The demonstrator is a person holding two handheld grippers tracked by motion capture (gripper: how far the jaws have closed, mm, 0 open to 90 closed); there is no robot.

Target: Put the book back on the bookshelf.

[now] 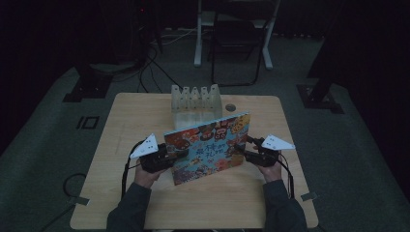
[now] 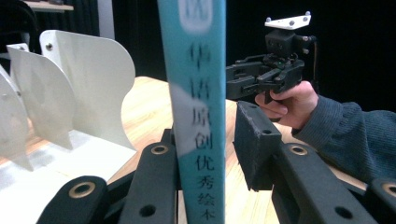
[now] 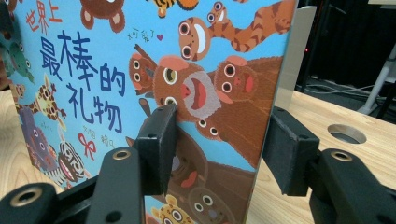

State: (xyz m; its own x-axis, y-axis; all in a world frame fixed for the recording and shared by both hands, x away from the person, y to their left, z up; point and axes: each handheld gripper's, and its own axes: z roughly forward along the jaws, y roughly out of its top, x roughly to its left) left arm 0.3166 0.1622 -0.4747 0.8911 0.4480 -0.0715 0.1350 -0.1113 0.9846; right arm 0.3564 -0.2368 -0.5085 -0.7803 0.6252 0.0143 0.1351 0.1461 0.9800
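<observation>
Book (image 1: 208,147) stands on edge between both grippers, left gripper (image 1: 170,153) and right gripper (image 1: 247,153) with jaws apart around its edges, white rack (image 1: 196,104) just behind.

1. A picture book (image 1: 209,147) stands on edge on the wooden surface (image 1: 145,108), tilted, its colourful cover facing the person.
2. The left gripper (image 1: 175,153) meets the book's left edge — a hand (image 1: 145,174) holds it from below.
3. The right gripper (image 1: 244,153) meets the right edge, its hand (image 1: 270,170) behind it.
4. Whether either pair of jaws presses the book cannot be told from here.
5. A white rack (image 1: 196,105) stands just behind the book — a round hole (image 1: 230,107) lies beside it.
</observation>
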